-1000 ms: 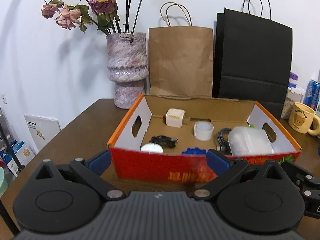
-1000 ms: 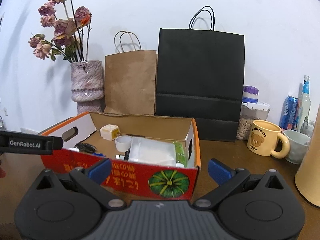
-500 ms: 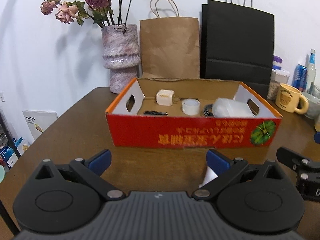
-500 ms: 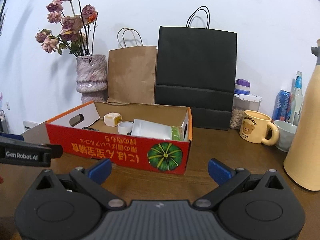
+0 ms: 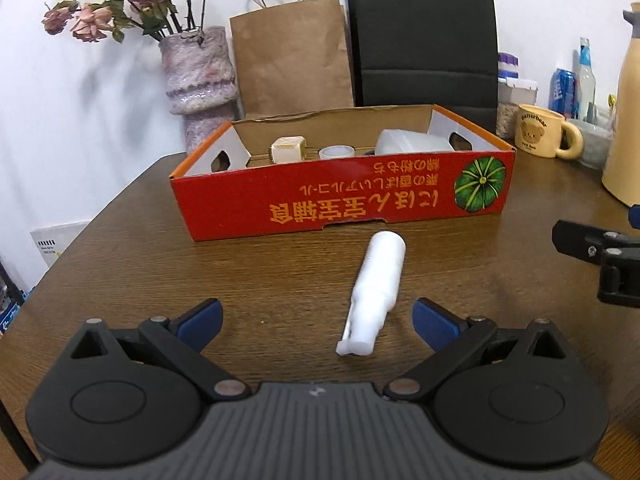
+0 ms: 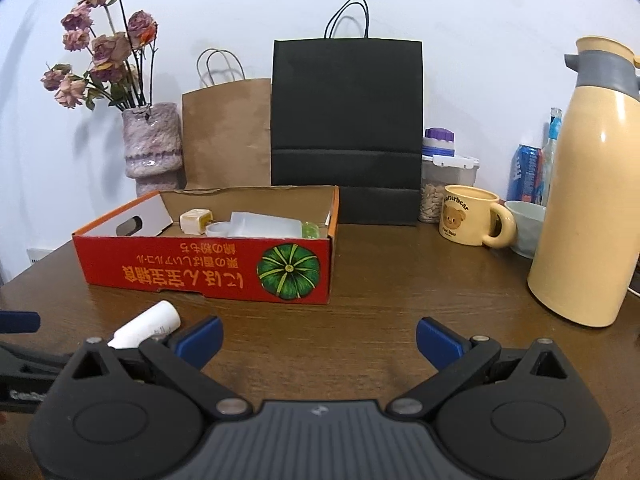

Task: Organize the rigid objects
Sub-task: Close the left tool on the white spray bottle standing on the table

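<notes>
A white plastic bottle (image 5: pixel 378 287) lies on its side on the brown table, in front of a red cardboard box (image 5: pixel 340 204). The box holds a cream cube (image 5: pixel 287 148), a tape roll (image 5: pixel 337 152) and a translucent container (image 5: pixel 412 141). My left gripper (image 5: pixel 318 320) is open and empty, low over the table, with the bottle's cap end between its blue fingertips. My right gripper (image 6: pixel 318 338) is open and empty, to the right of the bottle (image 6: pixel 146 324) and in front of the box (image 6: pixel 208 264).
A vase of dried roses (image 5: pixel 198 76), a brown paper bag (image 5: pixel 290 52) and a black bag (image 5: pixel 424 36) stand behind the box. A bear mug (image 6: pixel 472 220), bowl (image 6: pixel 526 226), jar, cans and a tall cream thermos (image 6: pixel 588 184) stand at the right.
Both grippers have pulled back from the box and dropped lower. The white bottle has come into view on the table in front of the box.
</notes>
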Motion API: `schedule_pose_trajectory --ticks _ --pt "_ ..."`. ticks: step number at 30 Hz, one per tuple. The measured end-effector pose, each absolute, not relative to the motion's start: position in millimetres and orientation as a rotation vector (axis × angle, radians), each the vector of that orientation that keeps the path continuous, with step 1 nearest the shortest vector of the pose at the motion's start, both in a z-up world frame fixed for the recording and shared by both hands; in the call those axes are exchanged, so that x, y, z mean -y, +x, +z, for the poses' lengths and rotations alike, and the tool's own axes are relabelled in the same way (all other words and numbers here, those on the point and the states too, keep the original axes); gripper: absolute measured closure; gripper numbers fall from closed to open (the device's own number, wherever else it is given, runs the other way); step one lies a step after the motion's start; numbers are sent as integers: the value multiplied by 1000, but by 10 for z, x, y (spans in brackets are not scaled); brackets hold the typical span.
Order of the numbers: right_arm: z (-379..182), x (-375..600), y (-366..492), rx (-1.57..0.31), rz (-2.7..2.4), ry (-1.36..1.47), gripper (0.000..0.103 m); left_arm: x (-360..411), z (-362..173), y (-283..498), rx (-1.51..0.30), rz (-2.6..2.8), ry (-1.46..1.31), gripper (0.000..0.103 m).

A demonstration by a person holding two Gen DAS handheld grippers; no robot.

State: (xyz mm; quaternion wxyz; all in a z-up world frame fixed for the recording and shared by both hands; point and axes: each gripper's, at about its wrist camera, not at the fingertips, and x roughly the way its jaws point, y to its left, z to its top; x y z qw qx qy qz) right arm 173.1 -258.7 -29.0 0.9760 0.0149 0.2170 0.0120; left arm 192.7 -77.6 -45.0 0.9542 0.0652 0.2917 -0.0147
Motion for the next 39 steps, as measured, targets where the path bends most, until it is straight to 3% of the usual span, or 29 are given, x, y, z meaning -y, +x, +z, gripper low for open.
schedule_pose_trajectory --ticks 3,10,25,32,39 --pt "-313 2567 1700 -444 31 27 0 777 -466 1932 -604 -40 129 10" --pt "-342 2515 1685 -458 52 16 0 758 -525 1977 -657 -123 106 72" --pt "-370 2422 1665 -473 93 -12 0 360 -511 2196 -677 -122 76 75" --pt "-395 2381 1698 -490 108 -20 0 381 -511 2139 -664 -234 144 83" --pt "-425 2332 1720 -507 108 -39 0 312 -518 2170 -667 -226 158 81"
